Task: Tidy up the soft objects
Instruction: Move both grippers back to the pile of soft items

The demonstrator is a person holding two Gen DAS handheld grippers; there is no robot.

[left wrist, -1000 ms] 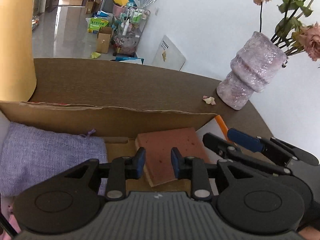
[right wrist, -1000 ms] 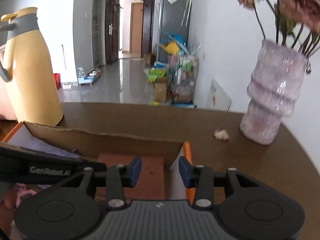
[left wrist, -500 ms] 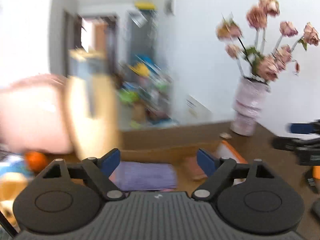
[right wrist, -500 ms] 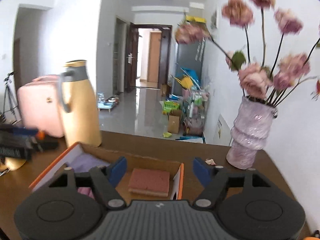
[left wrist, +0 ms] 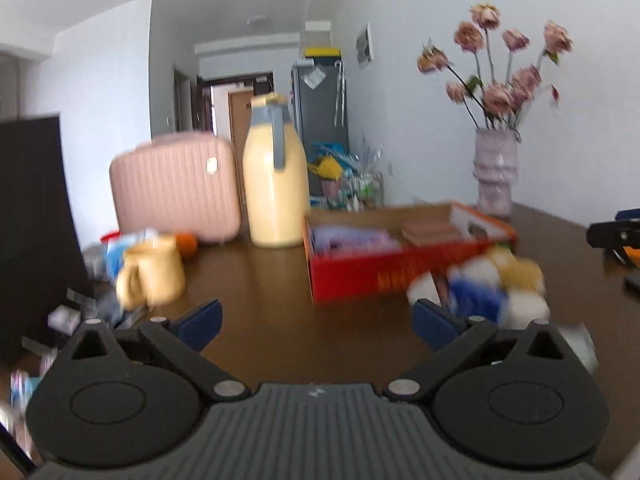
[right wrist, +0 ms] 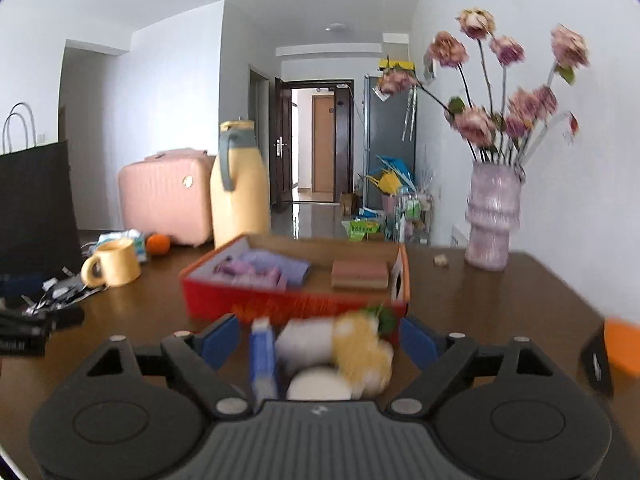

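Note:
A red cardboard box (right wrist: 296, 300) stands on the brown table (right wrist: 500, 304). It holds a purple cloth (right wrist: 276, 266) and a pink sponge (right wrist: 360, 274). A blurred white, yellow and blue plush toy (right wrist: 340, 352) lies in front of the box. It sits between the fingers of my right gripper (right wrist: 320, 338), whose jaws are opening and do not press on it. In the left wrist view, my left gripper (left wrist: 318, 322) is opening wide over bare table, nothing between its fingers. There the plush toy (left wrist: 496, 288) lies just right of it, by the box (left wrist: 360, 276).
Behind the box stand a yellow jug (right wrist: 238, 188) and a pink suitcase (right wrist: 164, 196). A yellow mug (right wrist: 114, 262), an orange fruit (right wrist: 158, 244) and a black bag (right wrist: 34, 204) are at the left. A vase of flowers (right wrist: 494, 216) stands at the back right.
Both grippers have drawn back from inside the box and opened wide. The box now lies farther off, and the plush toy has come into view.

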